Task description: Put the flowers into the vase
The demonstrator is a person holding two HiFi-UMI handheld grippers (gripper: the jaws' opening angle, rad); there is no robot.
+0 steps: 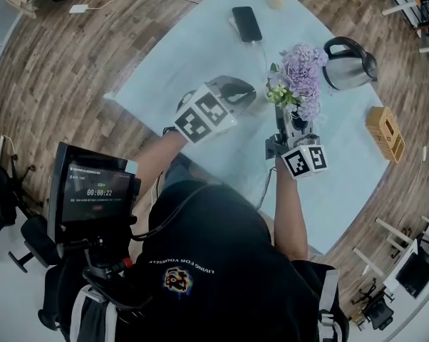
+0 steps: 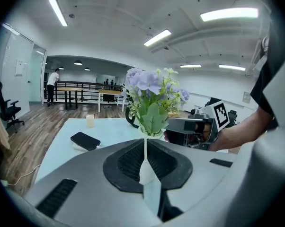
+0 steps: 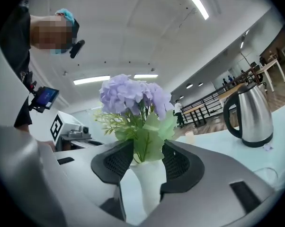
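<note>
Vase point(image 3: 145, 183) sits between jaws (spread wide) of right hand-held gripper point(image 3: 147, 150).

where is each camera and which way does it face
head view: on the person's head, steeply down at the table; both forearms, chest, left gripper, right gripper.
left gripper view: on the left gripper, along its shut jaws toward the flowers; right forearm shows.
right gripper view: on the right gripper, along its open jaws either side of the vase; torso at left.
shared: both gripper views show the flowers and the other gripper.
</note>
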